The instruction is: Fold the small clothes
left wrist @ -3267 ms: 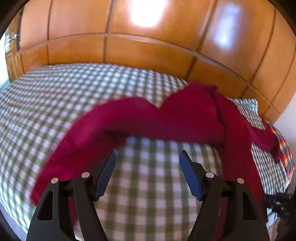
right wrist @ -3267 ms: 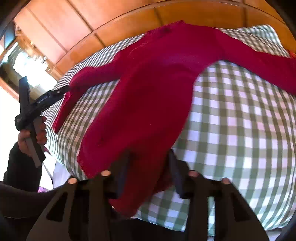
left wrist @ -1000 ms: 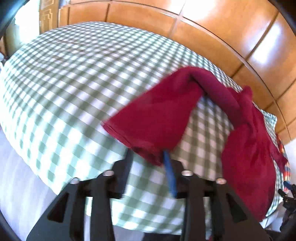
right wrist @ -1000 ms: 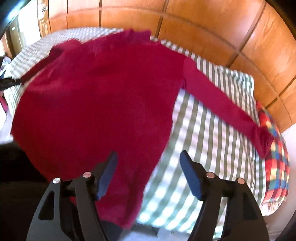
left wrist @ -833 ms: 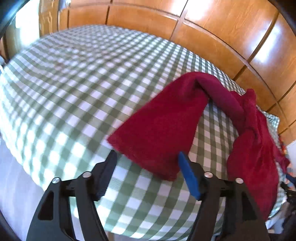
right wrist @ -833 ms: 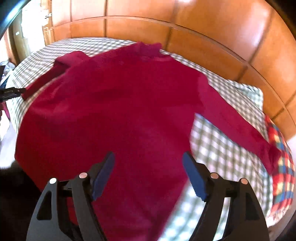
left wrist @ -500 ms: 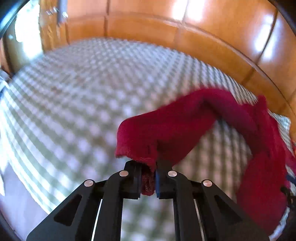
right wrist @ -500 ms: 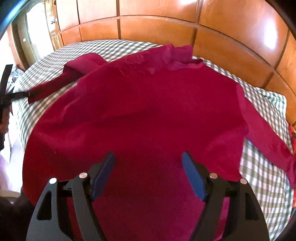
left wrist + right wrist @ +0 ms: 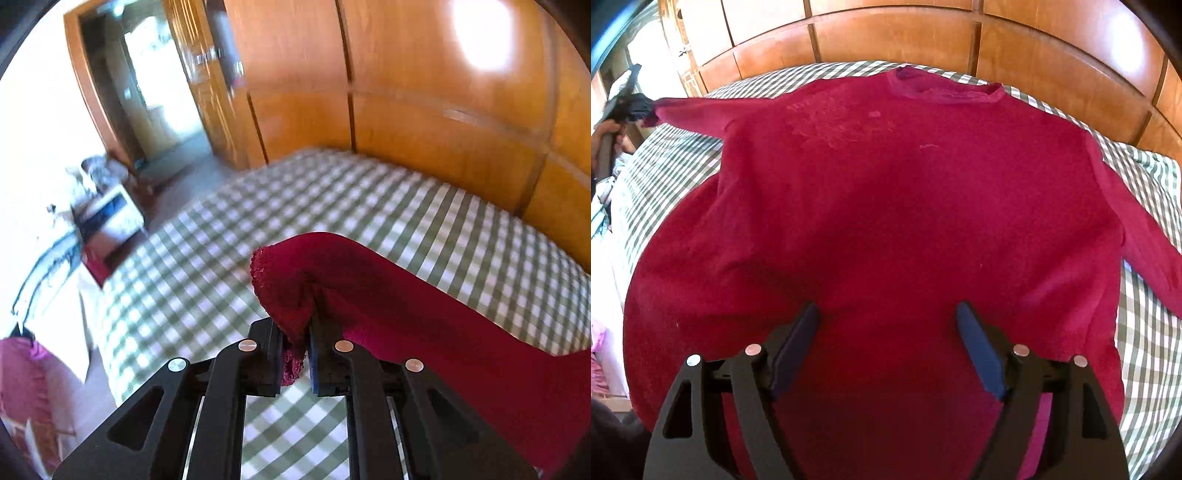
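Since the earlier frames the red sweater (image 9: 886,206) has gone from a bunched heap to lying spread flat, front up, and its left sleeve cuff (image 9: 284,288), then loose on the cloth, is now pinched and lifted. The left gripper (image 9: 295,354) has just closed its jaws onto that cuff, with a tuft of red knit poking out below the pads. From the right wrist view the same gripper (image 9: 631,105) shows far left, held in a hand (image 9: 607,134), with the sleeve (image 9: 701,112) drawn out straight toward the bed's left edge.

The sweater's body covers most of the bed, neckline (image 9: 945,90) toward the wooden headboard (image 9: 905,40), hem hanging off the near edge. Its other sleeve (image 9: 1145,243) slants down to the right, flat on the cloth. The right gripper (image 9: 886,347) hovers over the lower middle of the sweater, blue pads wide apart, nothing between them.

Bare green-and-white checked bedsheet (image 9: 406,214) lies open on the left half of the bed beyond the lifted cuff, and in a narrower strip on the right. Wooden panelling (image 9: 424,92) runs behind the bed; an open doorway (image 9: 155,85) and blurred clutter on the floor (image 9: 99,221) sit past the bed's left corner.
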